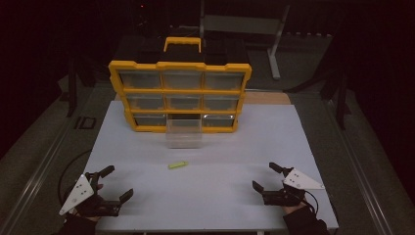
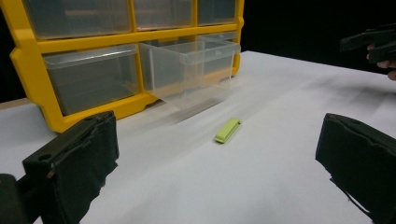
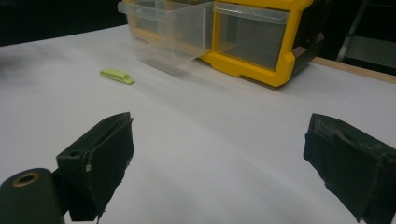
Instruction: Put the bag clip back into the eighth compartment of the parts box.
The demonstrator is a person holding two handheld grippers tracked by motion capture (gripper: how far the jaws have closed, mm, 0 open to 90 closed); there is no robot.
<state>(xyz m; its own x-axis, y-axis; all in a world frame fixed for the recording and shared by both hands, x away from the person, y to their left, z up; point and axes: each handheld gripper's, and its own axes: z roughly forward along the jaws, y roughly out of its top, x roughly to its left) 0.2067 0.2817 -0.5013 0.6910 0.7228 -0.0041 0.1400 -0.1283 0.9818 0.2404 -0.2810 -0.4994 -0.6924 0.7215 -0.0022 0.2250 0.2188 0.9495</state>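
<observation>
No text, label, brand or number is legible on anything here.

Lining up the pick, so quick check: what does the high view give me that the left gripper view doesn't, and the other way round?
High view alone: the organizer's handle and the left gripper seen from outside. Left gripper view alone: its own open jaws up close, flanking the green piece. Both share the organizer, its pulled-out clear drawer, the white table and the right gripper.
</observation>
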